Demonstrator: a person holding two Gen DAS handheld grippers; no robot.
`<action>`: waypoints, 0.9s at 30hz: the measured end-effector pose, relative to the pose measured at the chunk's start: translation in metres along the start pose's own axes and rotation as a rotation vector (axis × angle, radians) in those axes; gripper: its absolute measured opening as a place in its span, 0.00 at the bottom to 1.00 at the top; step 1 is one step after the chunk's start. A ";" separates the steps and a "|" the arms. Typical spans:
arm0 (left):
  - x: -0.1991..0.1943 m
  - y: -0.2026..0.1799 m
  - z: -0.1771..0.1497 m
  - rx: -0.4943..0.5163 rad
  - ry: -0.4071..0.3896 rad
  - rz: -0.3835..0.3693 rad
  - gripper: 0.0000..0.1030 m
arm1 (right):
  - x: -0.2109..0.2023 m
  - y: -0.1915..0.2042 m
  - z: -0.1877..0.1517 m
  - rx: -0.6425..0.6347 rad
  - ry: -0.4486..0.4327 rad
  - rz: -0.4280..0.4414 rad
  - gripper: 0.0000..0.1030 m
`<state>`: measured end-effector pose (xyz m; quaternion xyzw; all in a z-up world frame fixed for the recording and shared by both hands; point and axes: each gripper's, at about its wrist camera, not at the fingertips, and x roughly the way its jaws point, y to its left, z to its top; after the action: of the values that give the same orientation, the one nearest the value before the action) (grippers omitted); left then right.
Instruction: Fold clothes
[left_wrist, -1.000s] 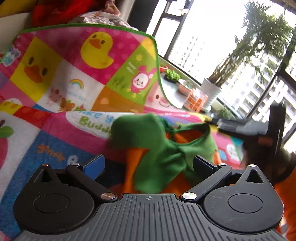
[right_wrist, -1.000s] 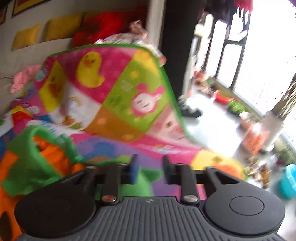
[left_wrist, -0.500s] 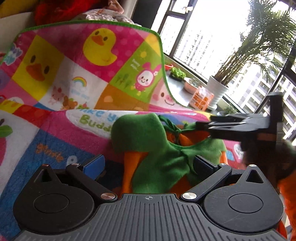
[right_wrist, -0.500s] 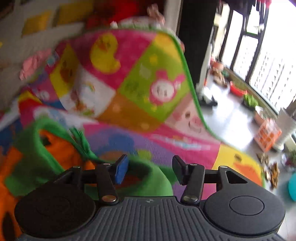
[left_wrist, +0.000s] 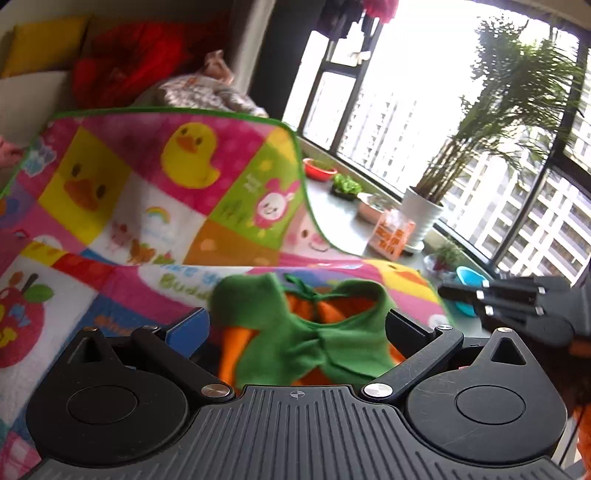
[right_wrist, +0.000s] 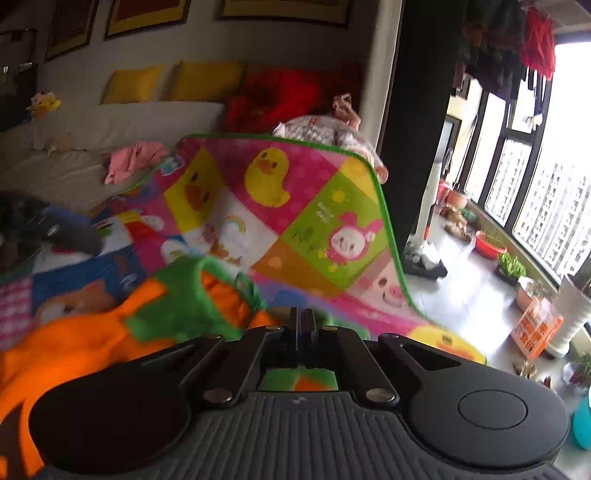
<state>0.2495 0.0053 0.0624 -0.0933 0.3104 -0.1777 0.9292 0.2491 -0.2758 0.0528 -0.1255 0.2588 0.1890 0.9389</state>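
Left claw is spread wide, its blue-padded finger on one side and its black finger on the other, with the green collar of the orange and green garment lying between them but not pinched. Right claw has its fingers pressed together; green and orange cloth shows just behind the tips, so it looks clamped on the garment's collar edge, though blur hides the contact itself. In the left wrist view the right claw sits off to the right of the garment, its tips pointing left.

The garment lies on a bright patchwork blanket printed with ducks, a bunny and a pig, near the blanket's right-hand green-trimmed edge; its orange body trails toward the lower left in the right wrist view. Beyond the blanket's far edge are a cream sofa with yellow cushions, a pink cloth and a red bundle. A potted palm stands by the window.
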 end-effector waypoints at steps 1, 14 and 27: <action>0.002 -0.004 -0.002 0.008 0.011 -0.003 1.00 | -0.001 -0.002 -0.003 0.013 0.009 0.000 0.00; 0.049 -0.007 -0.061 0.059 0.245 0.003 1.00 | 0.106 -0.031 0.007 0.206 0.097 0.013 0.50; 0.030 0.001 -0.044 0.031 0.111 0.023 1.00 | 0.138 -0.022 -0.005 0.177 0.137 -0.004 0.13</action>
<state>0.2457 -0.0088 0.0114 -0.0654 0.3596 -0.1767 0.9139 0.3660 -0.2571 -0.0221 -0.0554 0.3379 0.1546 0.9267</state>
